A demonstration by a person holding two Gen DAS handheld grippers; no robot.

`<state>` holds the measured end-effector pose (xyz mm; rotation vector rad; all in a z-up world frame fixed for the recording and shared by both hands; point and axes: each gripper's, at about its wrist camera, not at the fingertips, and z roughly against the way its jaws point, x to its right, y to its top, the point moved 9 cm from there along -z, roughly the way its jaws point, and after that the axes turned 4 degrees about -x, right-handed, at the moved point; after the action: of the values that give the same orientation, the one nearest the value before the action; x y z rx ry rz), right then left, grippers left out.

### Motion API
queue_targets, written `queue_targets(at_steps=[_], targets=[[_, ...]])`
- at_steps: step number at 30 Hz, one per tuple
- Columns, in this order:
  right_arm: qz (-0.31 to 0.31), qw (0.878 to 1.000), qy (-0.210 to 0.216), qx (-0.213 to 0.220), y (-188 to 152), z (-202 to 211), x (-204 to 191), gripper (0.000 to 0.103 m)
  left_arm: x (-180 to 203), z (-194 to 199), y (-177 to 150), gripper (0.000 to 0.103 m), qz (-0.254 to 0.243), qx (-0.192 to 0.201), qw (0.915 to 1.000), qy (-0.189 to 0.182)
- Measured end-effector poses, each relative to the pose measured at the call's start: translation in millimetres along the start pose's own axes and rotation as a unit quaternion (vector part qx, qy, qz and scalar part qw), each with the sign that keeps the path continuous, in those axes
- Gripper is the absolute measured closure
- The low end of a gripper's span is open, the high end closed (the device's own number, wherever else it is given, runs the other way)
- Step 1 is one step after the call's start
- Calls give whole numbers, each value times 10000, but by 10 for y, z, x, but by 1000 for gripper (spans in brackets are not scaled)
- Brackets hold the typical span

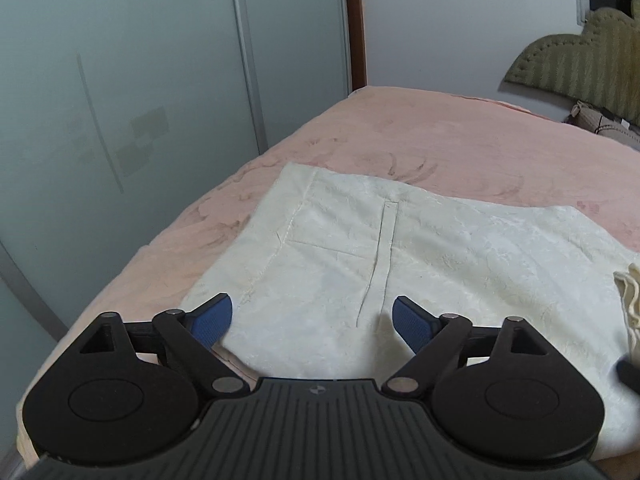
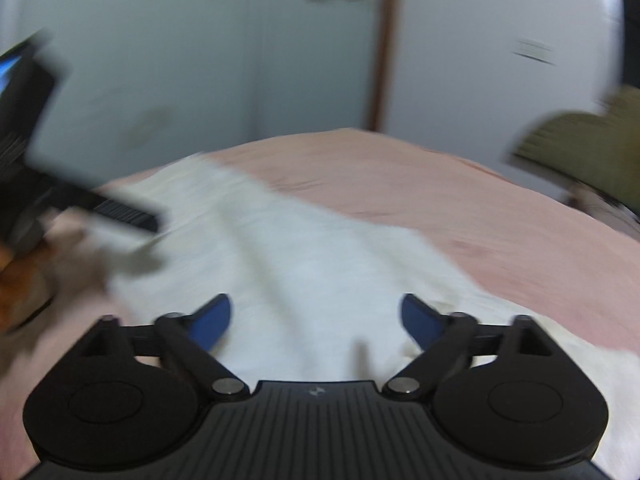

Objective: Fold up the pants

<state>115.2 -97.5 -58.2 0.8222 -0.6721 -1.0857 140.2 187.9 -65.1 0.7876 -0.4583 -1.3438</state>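
Cream pants [image 1: 400,248]: flat on pink bed [image 1: 440,136], frame centre. Left hand-held gripper [image 1: 312,320], right hand-held gripper [image 2: 316,320]: jaws wide apart, empty, lower frame.

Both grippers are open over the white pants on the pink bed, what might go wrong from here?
1. The pants lie near the bed's left edge; a tug might drag them off.
2. The left gripper and right gripper are close together and might collide.
3. The right view is blurred, so grabbing now might miss.
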Motion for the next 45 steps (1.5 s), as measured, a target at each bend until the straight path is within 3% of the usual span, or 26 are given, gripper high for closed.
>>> queue_targets(at_steps=[4,8,14,18,20,22,25,28,31,32,34,38,40,43,45], targets=[[-502,9972,-429,-349,-72,-78,245,0,88,27,-30,10,-259,40,9996,80],[-515,9950,-459,-728,-252,-163,289,0,145,-4,-44,9,-405,46,9991,96],[-291,9967,-432,-628,-285,-130,160,0,118,3,-69,8,-391,24,9992,96],[289,9975,-558,-316,-175,-42,-68,0,96,-13,-84,7,-386,2,9992,55],[820,9963,-270,-28,-132,39,-302,0,55,2,-84,7,-330,-3,9994,-54],[1465,9888,161,236,-106,133,-631,0,-57,33,-89,7,-53,-109,9995,-294],[2378,9698,402,371,-166,151,-1056,1,-299,75,-130,10,599,-420,9940,-813],[3123,9485,351,403,-266,44,-1331,2,-543,55,-220,14,1438,-815,9772,-1332],[3590,9325,6,390,-312,-136,-1446,17,-626,-2,-317,15,2169,-1230,9452,-2108],[3659,9299,-62,379,-308,-200,-1460,26,-617,-30,-340,14,2364,-1356,9329,-2353],[3678,9292,-34,364,-261,-308,-1491,33,-584,-101,-353,13,2666,-1482,9144,-2662],[3819,9234,115,364,-180,-465,-1638,68,-518,-182,-322,7,3130,-1510,8884,-2998],[3439,9376,354,367,-69,-500,-1617,71,-503,-223,-301,6,3386,-1514,8719,-3199],[2058,9728,1021,289,230,-439,-1355,73,-448,-349,-216,6,3731,-1536,8441,-3531],[1453,9775,1512,213,369,-377,-1186,72,-459,-465,-121,6,3955,-1475,8320,-3600]])
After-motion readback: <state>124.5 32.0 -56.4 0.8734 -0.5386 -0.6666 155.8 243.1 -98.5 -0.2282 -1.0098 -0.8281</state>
